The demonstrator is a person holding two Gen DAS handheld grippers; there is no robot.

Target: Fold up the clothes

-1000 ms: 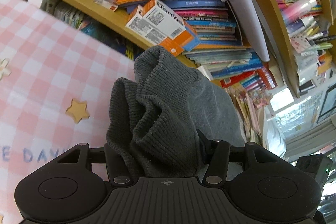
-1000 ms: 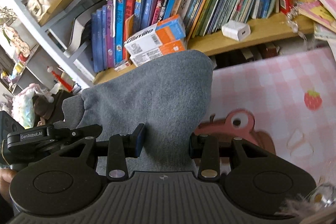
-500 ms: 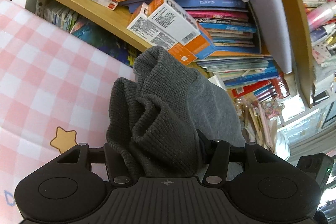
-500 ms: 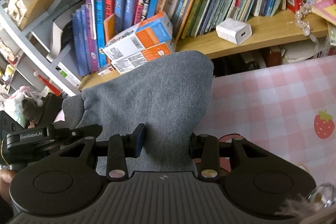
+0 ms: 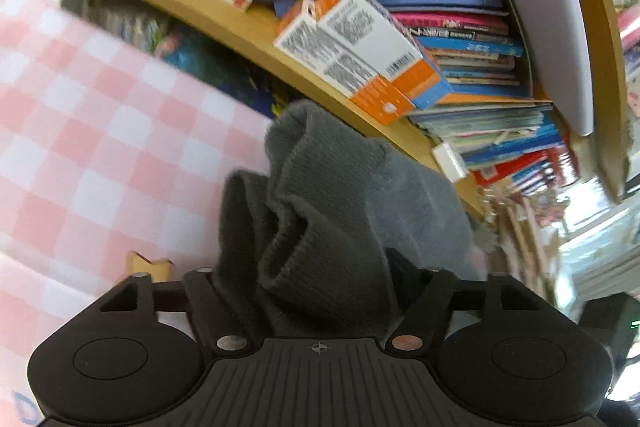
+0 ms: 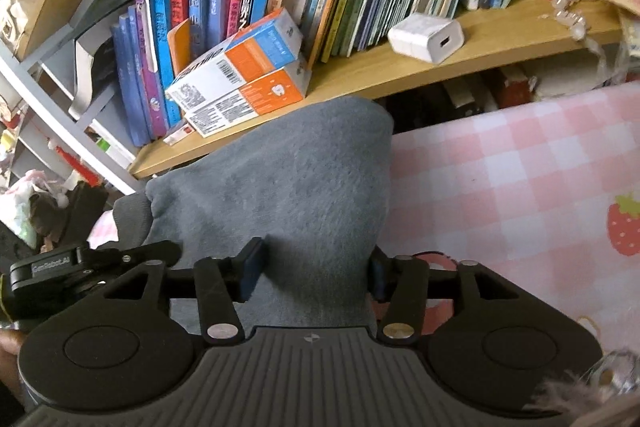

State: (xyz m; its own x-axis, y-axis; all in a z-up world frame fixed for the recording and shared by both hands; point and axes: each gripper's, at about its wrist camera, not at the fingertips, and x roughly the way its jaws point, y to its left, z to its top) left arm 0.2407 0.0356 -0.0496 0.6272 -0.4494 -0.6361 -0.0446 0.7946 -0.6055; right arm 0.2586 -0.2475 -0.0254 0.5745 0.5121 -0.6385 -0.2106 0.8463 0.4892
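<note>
A grey knitted garment (image 5: 320,227) is bunched between the fingers of my left gripper (image 5: 316,291), which is shut on its ribbed edge. The same grey garment (image 6: 288,187) shows smooth and fleecy in the right wrist view, where my right gripper (image 6: 316,275) is shut on another part of it. Both grippers hold the garment lifted above the pink checked tablecloth (image 6: 520,179). The left gripper's body (image 6: 60,267) shows at the left of the right wrist view. The rest of the garment is hidden below the grippers.
A wooden bookshelf (image 6: 400,67) full of books stands right behind the table. Orange and blue boxes (image 6: 240,67) and a white charger (image 6: 428,37) lie on the shelf. The boxes (image 5: 360,55) show in the left wrist view too. The checked cloth (image 5: 100,147) spreads to the left.
Both grippers have moved forward, closer to the bookshelf, carrying the grey garment. The shelf and boxes look larger, and less tablecloth shows. The grips have not changed.
</note>
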